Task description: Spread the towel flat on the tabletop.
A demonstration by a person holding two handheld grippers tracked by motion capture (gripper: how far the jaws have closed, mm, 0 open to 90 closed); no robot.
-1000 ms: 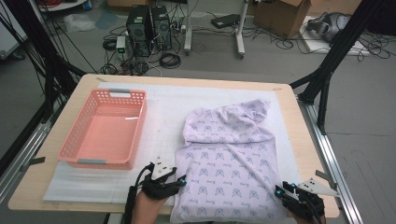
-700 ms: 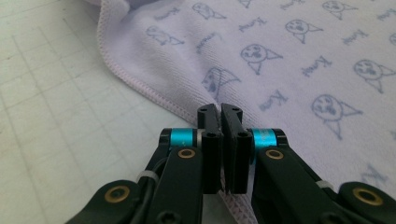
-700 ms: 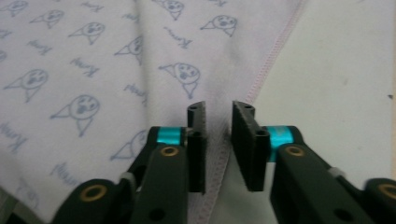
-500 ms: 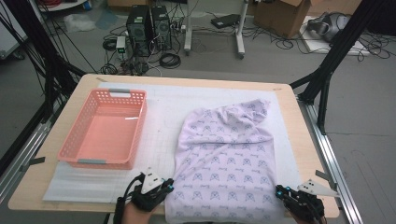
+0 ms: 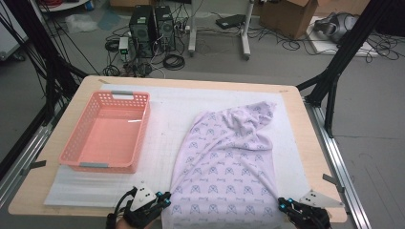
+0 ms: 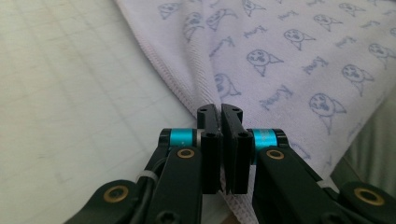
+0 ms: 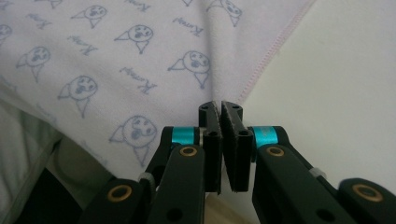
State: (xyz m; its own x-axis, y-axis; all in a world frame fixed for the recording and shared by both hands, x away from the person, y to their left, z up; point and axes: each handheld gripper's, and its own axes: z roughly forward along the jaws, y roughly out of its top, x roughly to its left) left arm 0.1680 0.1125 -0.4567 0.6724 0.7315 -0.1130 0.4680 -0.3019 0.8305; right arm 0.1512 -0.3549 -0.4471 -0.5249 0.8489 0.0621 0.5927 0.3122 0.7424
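A lilac cloth (image 5: 224, 162) printed with small cat faces lies spread on the white mat (image 5: 162, 109), bunched at its far end. My left gripper (image 5: 165, 198) is at the cloth's near left corner and my right gripper (image 5: 282, 206) at its near right corner. In the left gripper view the jaws meet at the left gripper's tips (image 6: 220, 109), shut on the stitched hem of the cloth (image 6: 289, 56). In the right gripper view the right gripper's tips (image 7: 219, 106) are shut on the pink-stitched edge of the cloth (image 7: 116, 56). The near hem hangs over the table's front edge.
A pink plastic basket (image 5: 107, 131) with nothing in it stands on the left of the mat. The wooden table (image 5: 305, 143) ends just right of the cloth. Black frame legs, computers and cables stand on the floor beyond.
Both grippers have drawn back towards the near edge, the left one also shifting left. The cloth's near part has been pulled flatter and nearer to the table's front.
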